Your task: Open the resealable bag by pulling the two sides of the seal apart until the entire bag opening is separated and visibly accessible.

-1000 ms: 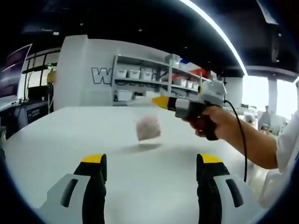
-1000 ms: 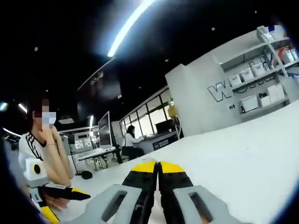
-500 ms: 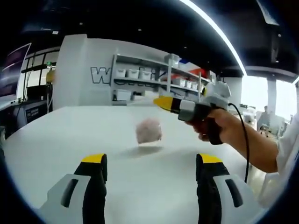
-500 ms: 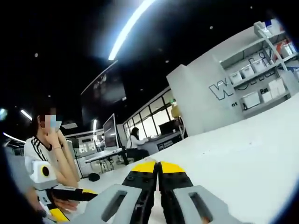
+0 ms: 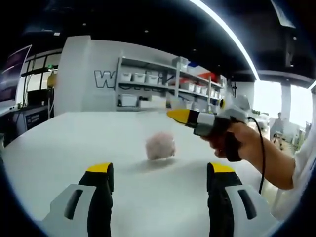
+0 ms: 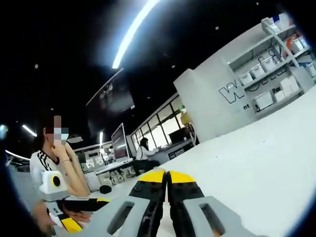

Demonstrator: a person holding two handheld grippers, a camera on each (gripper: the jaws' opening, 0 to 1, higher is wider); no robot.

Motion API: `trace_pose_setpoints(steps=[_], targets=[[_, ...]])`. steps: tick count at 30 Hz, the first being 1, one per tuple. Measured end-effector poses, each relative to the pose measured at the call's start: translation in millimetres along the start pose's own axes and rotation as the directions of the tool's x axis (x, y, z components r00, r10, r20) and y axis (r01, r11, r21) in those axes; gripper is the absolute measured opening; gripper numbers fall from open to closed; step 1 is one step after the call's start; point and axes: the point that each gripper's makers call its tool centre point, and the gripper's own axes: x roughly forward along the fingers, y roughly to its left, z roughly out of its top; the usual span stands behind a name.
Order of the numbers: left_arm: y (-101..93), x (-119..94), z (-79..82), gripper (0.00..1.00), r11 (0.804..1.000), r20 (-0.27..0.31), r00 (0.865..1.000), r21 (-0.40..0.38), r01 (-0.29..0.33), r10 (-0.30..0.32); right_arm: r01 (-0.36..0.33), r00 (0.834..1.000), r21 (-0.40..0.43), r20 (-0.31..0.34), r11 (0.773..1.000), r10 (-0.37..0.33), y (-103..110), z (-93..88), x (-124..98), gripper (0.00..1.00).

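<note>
Bag (image 5: pixel 160 146), clear with a pinkish lump inside, resting on the white worktop (image 5: pixel 69 143) well in from every edge, straight ahead of the left gripper (image 5: pixel 160 174) and beyond its tips. Left gripper's jaws spread wide and holding nothing, the bag seen in the gap between them. Right gripper (image 5: pixel 178 115) reaching in from the right of the left gripper view, held in a hand (image 5: pixel 236 141), yellow tips above the bag and just to its right. In the right gripper view, right gripper (image 6: pixel 167 179) with jaws pressed together; whether a thin film of the bag's top is pinched there, cannot tell. Seal and long axis of the bag too blurred to read. Judged nearer: the right gripper, by height only; left likely needs to advance forward to reach the opposite lip.
</note>
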Motion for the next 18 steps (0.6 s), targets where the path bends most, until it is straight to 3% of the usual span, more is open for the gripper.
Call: trace_pose_setpoints(steps=[18], targets=[[-6.2,-0.3,-0.1,0.76,1.000,-0.002,1.000,-0.006,0.019,-0.019,-0.026,0.999,0.061,0.025,0.998,0.025,19.1,0.2,-15.1,0.00]])
